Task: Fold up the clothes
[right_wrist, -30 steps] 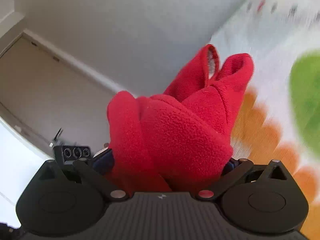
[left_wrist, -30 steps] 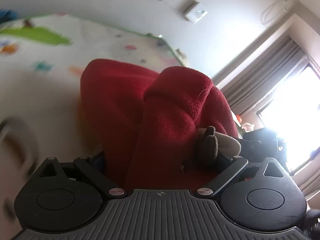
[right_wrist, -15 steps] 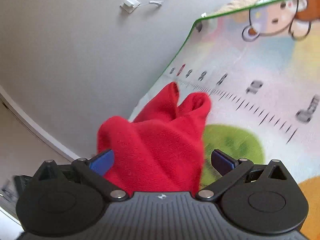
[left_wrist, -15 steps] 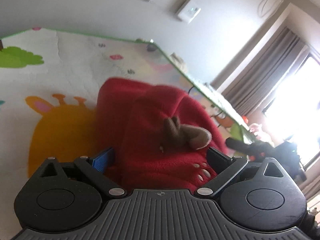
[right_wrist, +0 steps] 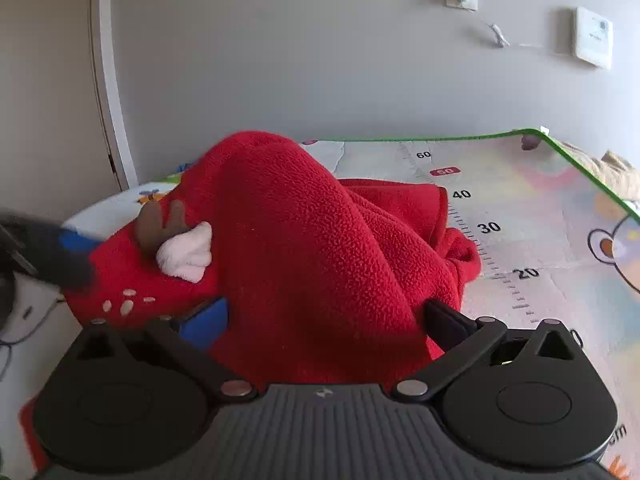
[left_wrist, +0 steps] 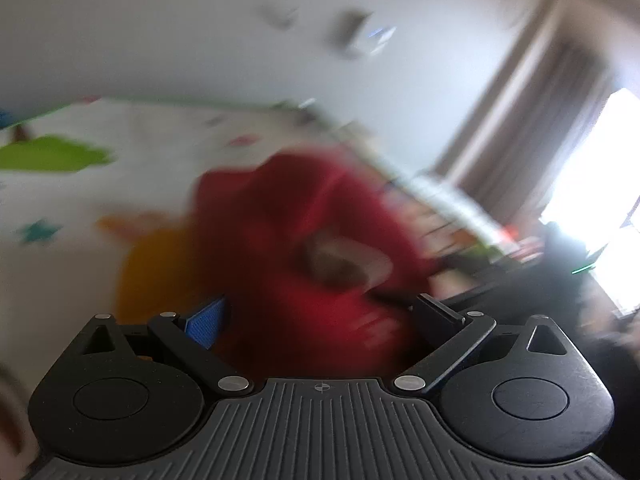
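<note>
Work surface: a cartoon-printed play mat [right_wrist: 532, 208] with a green border and ruler markings, set against a grey wall [right_wrist: 320, 48]; curtains [left_wrist: 532, 128] flank a bright window. The red fleece garment [right_wrist: 320, 248] lies bunched on the mat — half a second ago it hung lifted. Left gripper [left_wrist: 320, 316] and right gripper [right_wrist: 326, 320]: fingers spread apart, fleece between them. Left view heavily blurred.

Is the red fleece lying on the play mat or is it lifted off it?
Touching. In the right wrist view the red fleece rests in a heap directly on the play mat, its far edge lying flat beside the printed ruler marks.
</note>
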`<state>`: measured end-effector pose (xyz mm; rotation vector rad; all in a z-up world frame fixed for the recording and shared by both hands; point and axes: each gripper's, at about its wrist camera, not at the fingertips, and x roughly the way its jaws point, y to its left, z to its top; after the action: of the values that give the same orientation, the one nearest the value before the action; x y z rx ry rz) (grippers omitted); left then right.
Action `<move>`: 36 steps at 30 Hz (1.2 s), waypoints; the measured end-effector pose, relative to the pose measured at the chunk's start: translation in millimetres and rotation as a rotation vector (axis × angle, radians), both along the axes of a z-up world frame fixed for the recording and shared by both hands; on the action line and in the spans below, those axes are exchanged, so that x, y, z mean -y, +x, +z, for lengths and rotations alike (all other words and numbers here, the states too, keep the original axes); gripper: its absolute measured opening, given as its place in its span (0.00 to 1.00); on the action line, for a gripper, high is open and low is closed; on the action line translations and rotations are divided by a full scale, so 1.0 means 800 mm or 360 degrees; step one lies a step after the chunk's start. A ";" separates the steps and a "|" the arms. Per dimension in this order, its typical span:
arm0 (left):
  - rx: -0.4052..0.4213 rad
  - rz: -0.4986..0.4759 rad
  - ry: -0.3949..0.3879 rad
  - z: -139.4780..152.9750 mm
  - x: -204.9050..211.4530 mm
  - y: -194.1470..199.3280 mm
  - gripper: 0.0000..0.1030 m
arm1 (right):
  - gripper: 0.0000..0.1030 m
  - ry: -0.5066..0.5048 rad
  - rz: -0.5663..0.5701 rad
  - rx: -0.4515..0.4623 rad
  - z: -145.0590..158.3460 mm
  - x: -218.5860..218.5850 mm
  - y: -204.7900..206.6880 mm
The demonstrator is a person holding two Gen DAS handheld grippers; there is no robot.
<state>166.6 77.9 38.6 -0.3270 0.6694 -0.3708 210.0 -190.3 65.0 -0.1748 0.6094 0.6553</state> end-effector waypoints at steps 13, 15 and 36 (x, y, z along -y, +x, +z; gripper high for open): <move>0.0077 -0.0091 0.0064 0.005 0.016 -0.055 0.97 | 1.00 -0.0090 0.0038 0.0119 0.026 0.084 -0.143; 0.0059 -0.0131 0.0193 -0.006 0.032 -0.059 0.97 | 1.00 -0.0247 0.0003 0.0114 -0.004 0.074 -0.143; 0.0115 -0.0225 -0.0333 0.027 0.035 0.001 0.68 | 0.58 0.0607 -0.0233 -0.0427 0.026 0.109 0.003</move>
<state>167.0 50.0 59.9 -0.4640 0.5852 -0.5871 212.3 -277.2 85.8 0.3157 0.7344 0.6457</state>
